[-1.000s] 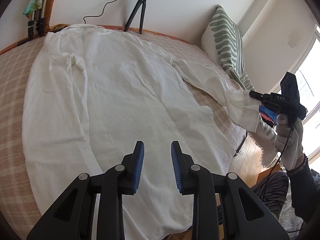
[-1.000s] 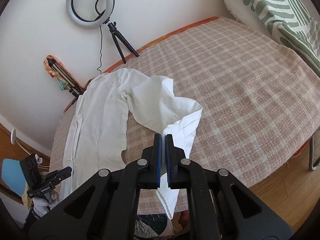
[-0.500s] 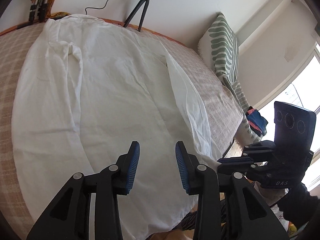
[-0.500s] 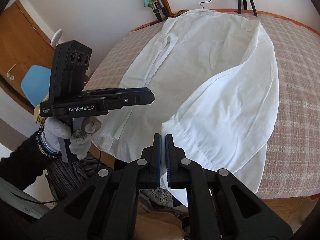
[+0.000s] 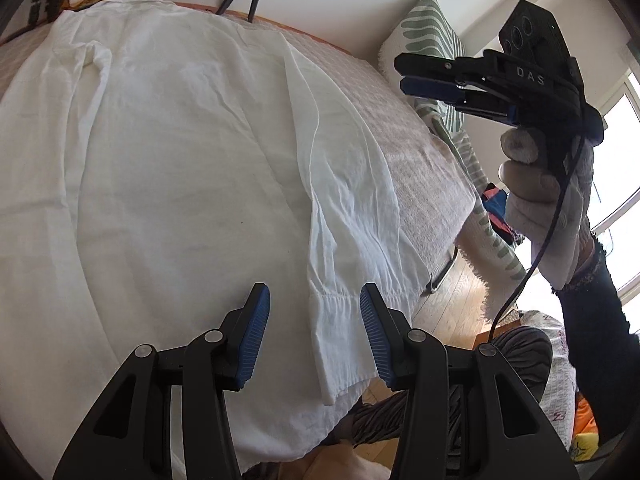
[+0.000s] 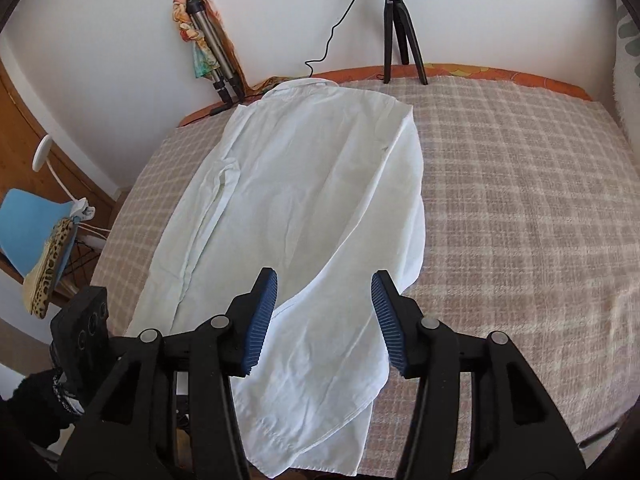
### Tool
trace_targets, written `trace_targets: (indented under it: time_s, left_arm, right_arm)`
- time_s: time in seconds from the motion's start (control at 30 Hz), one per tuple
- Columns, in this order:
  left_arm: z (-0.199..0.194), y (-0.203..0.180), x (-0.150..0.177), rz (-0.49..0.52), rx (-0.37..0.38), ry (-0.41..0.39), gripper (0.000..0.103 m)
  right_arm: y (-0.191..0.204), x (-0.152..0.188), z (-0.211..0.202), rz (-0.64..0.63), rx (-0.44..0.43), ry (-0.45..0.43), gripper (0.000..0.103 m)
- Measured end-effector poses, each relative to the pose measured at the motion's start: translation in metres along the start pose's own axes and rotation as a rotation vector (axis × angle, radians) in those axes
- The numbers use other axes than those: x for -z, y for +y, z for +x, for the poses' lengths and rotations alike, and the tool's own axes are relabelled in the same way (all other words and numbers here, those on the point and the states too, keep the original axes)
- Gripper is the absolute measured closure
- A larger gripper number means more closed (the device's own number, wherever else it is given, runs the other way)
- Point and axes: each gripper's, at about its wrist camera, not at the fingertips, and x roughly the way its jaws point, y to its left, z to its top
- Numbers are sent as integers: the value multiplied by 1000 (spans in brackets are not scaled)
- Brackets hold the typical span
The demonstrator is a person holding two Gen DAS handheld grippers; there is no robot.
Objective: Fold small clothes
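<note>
On the right gripper (image 5: 404,76), white letters read "DAS"; its jaws are opening, gripping nothing. Below, the white shirt (image 6: 304,200) lies flat on the checked bedspread (image 6: 520,220), a sleeve (image 5: 348,216) folded over. Nearby, the left gripper (image 5: 314,336) hangs parted, empty, above the cuff. A tripod (image 6: 400,36) stands beyond.

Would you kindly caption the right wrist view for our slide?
Right gripper, jaws opening, above white cotton shirt with sleeve folded in, on checked bedspread.

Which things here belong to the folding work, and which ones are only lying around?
Belong to the job:
- white shirt, sleeve laid over it
- left gripper, open above the cuff
- right gripper, jaws opening, nothing between them
- checked bed cover

Just lying about:
- black tripod
- folded tripod with scarf
- striped pillow
- blue chair
</note>
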Motion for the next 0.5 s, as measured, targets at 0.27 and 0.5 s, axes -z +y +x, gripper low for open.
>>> trace_targets:
  time_s: [0.27,0.5]
  left_arm:
    - [10,-8,9,51,3,3,86]
    - [11,-9,11,66,30,-4,99]
  right_arm:
    - [-39,-100,85,103,162,81,52]
    - [-41,-128,139,61,318,179,91]
